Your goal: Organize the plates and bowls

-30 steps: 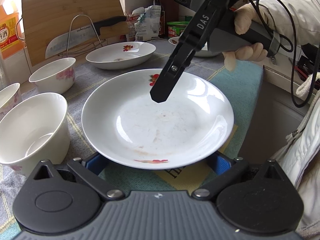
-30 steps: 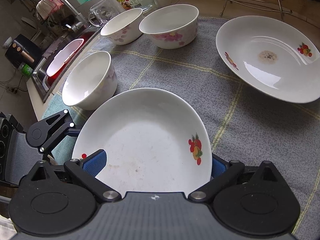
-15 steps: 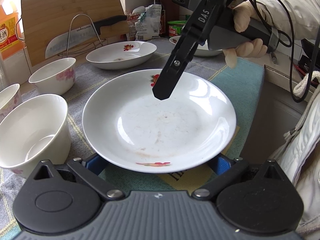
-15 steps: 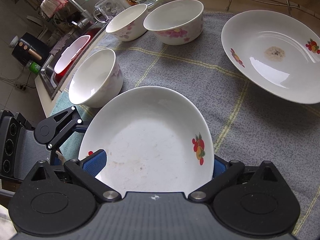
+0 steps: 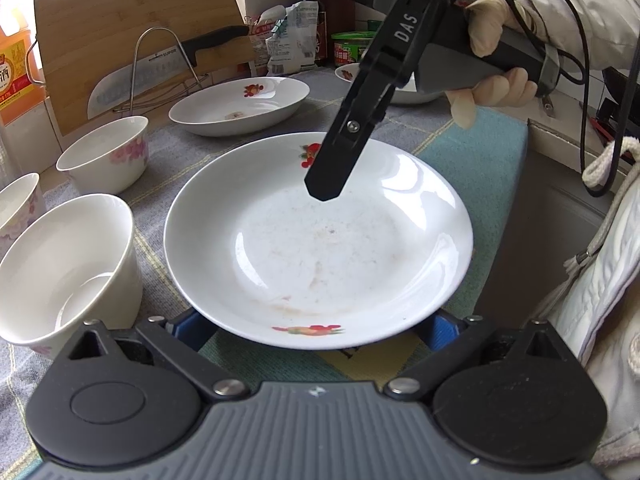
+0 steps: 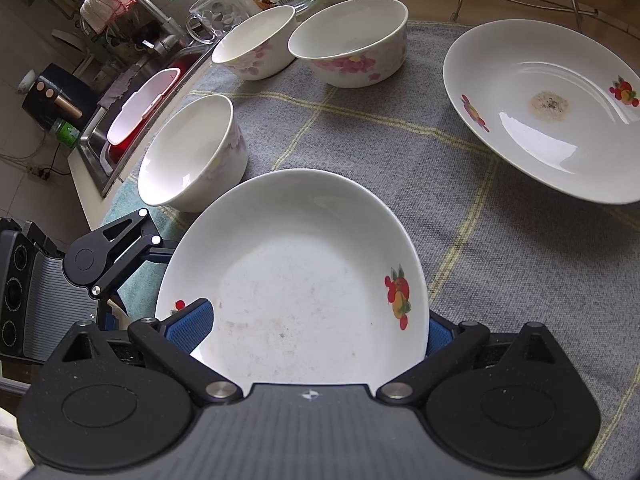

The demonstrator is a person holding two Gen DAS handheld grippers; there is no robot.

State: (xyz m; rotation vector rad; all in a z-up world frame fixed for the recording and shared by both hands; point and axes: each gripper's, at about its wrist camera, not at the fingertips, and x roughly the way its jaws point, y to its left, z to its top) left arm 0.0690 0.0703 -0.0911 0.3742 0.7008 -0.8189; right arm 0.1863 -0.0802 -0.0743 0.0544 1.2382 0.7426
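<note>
The desk is covered by a grey cloth with pale yellow lines. Largest on it is the plate lying between both grippers: a shallow white dish with red fruit prints on its rim, faint brownish smears across its bottom, and nothing in it.

The left gripper has its blue-padded fingers spread wide, one on each side of the plate's near edge, which lies over them. The right gripper is also apart, with the plate's opposite edge between its blue pads; in the left wrist view one of its black fingers hangs over the plate's far half. Whether either gripper touches the plate cannot be told.

Ahead and to the right of the right gripper lies a second plate of the same pattern, with a dried brown spot at its centre.

Ahead and left of the right gripper stands a bowl, white with a faint pink flower print, tilted toward the camera and just beside the plate. Farther ahead stand two more flowered bowls, side by side and almost touching. All three look empty.

Beyond the desk's left edge a sink holds a red and white basin.
</note>
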